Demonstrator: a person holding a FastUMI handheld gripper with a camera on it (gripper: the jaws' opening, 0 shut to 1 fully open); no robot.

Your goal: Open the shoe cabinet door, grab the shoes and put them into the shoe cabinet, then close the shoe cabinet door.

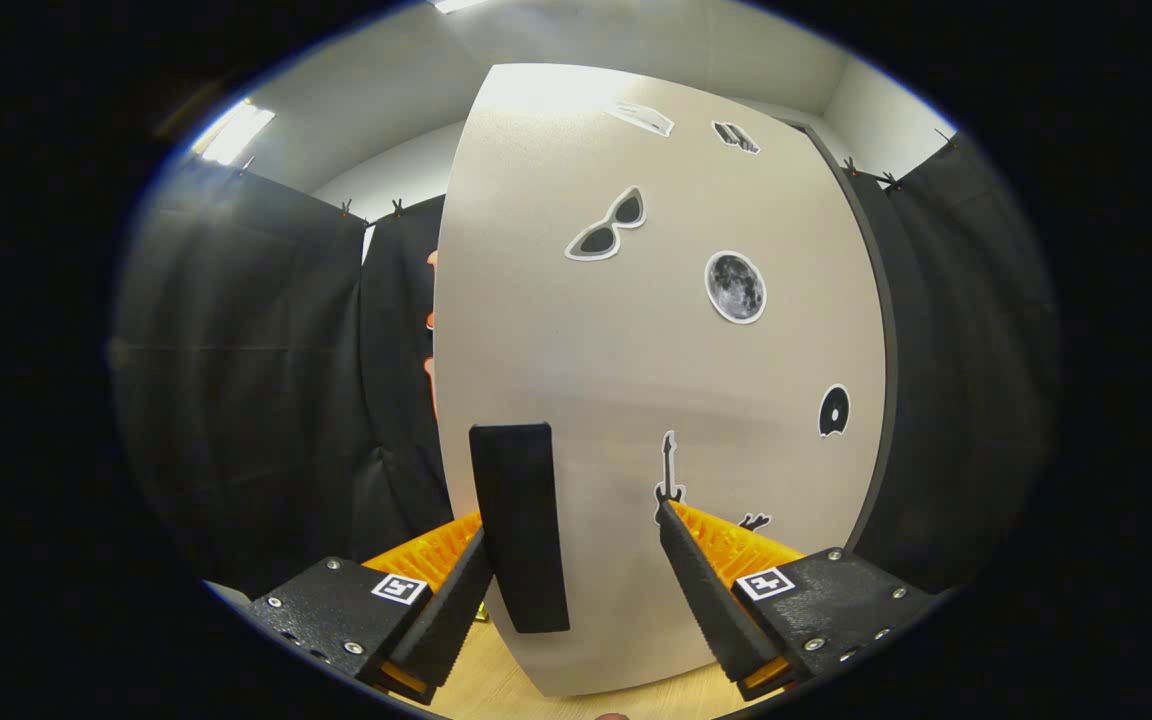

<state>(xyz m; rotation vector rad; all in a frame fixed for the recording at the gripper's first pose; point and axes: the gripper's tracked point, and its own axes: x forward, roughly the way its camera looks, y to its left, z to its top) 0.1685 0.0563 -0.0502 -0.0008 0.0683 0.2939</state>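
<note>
Pale grey shoe cabinet door [636, 380], stickered, stands close ahead of the gripper [573, 520], whose fingers are spread apart with the door's black vertical handle [519, 525] between them, just beside the left finger, contact not discernible; light wooden floor [496, 690] below.

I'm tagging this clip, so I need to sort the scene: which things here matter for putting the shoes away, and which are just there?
Part of the job:
- cabinet door, shut, right ahead
- its black handle, between the fingers by the left one
- claw, open

Just there:
- stickers on the door: sunglasses, moon, guitar
- wooden floor
</note>
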